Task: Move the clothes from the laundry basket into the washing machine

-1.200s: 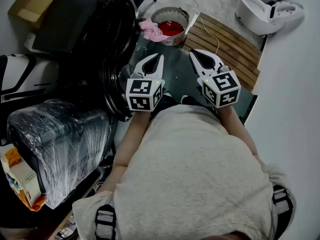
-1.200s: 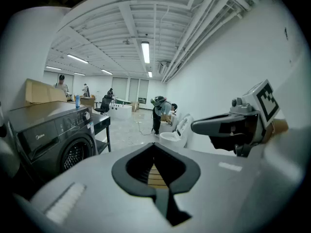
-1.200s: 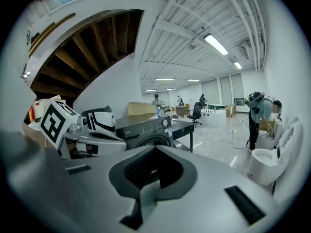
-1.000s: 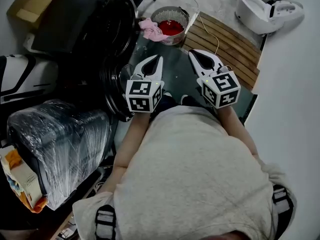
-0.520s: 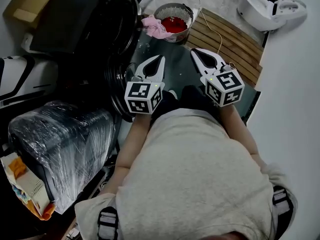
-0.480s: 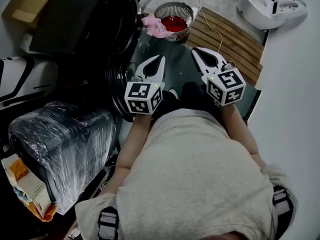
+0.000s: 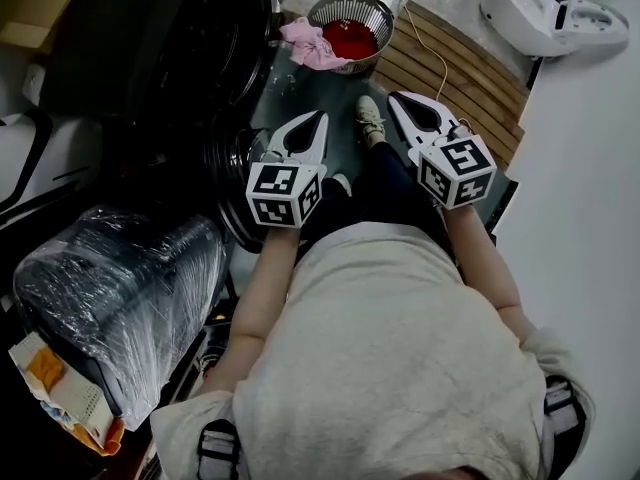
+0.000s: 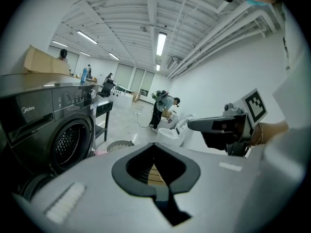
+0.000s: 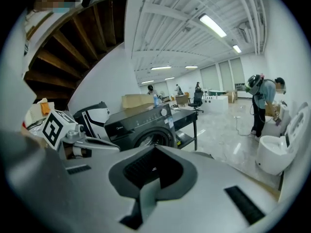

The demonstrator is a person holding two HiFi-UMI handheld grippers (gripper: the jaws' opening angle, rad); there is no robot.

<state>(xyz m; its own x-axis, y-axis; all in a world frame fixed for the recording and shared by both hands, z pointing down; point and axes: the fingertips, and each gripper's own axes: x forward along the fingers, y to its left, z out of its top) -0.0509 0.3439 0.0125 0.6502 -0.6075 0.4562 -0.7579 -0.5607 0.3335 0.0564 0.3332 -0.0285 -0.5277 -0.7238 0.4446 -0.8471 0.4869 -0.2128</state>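
Left claw (image 7: 321, 116) and right claw (image 7: 393, 99) pressed together, empty; clothes (image 7: 344, 40) lie in basket (image 7: 364, 64) at 12 o'clock. Washer (image 7: 195, 53) at 10 o'clock; transfer apparently not yet begun.

Open-plan test lab: bare ceiling pipes (image 8: 218, 30), strip lights (image 8: 161, 43), a washing machine (image 8: 53, 135) and toilet (image 7: 545, 13) standing loose

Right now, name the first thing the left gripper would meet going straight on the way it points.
Probably the laundry basket, near the pink cloth on its rim; depth is unclear, so the floor before it may come first.
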